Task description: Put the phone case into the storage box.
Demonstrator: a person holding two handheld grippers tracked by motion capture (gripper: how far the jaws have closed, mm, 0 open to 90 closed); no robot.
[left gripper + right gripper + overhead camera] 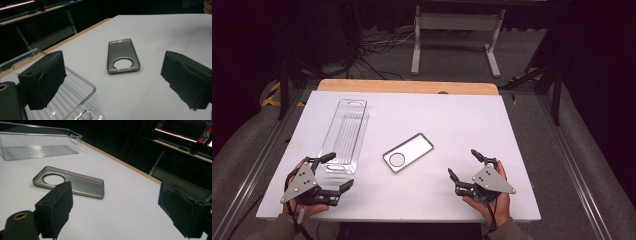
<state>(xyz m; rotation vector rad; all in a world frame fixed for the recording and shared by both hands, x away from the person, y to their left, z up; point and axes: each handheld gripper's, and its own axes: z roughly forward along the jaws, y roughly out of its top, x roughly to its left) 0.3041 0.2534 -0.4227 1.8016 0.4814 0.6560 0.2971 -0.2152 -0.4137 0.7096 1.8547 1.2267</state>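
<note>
Two hand-held grippers are seen, each built of black parts and topped by a grey three-cornered plate marked with small dark holes. The left gripper [334,171] and the right gripper [463,162] are each fitted with two black jaws, faced with thick, matte, slightly frayed padding. A brass-coloured ringed hole is set in a rounded black part beside one jaw in both gripper views. Black cables are trailed from the grippers, and greyish-brown sleeves are worn
</note>
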